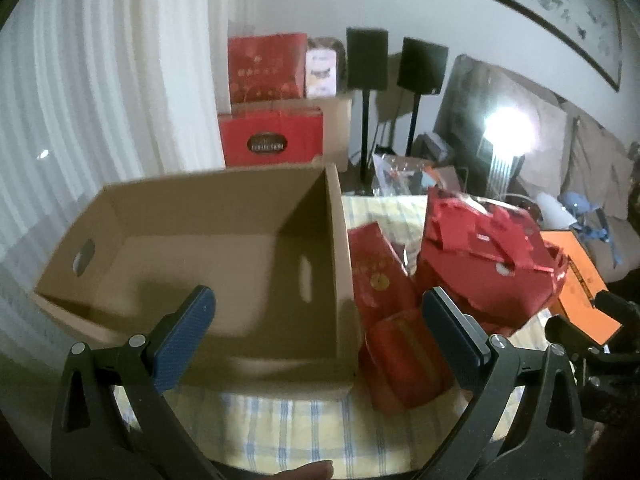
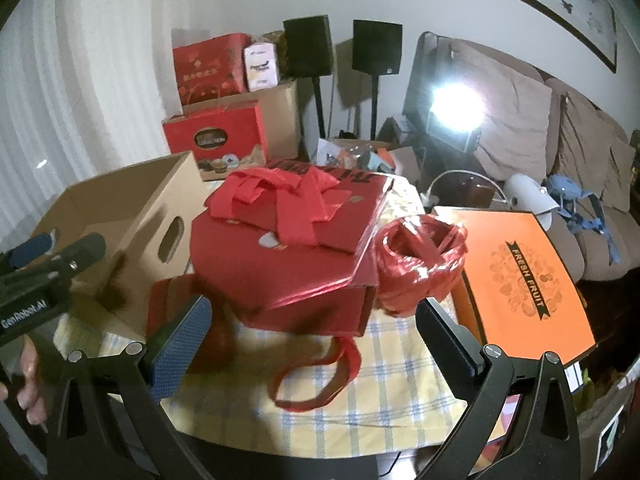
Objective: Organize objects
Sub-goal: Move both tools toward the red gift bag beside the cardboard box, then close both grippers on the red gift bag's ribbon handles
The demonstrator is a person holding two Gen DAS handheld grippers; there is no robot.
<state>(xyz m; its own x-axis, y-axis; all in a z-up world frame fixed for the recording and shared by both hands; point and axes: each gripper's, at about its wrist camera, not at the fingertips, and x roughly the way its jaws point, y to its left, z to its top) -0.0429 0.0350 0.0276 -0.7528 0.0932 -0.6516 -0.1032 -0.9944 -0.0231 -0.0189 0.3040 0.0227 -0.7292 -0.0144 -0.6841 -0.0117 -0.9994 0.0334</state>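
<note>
Both tools (image 1: 320, 320) (image 2: 312, 328) gaping before red bags (image 2: 288, 256)

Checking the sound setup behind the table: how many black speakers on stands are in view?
2. Both stand against the back wall beyond the table: the left speaker beside the stacked red boxes, the right speaker next to the sofa. Others may be hidden by clutter.

Matt cardboard box (image 1: 224, 248) — glossy red gift box (image 2: 304, 264) — checked cloth (image 2: 384, 392).
</note>
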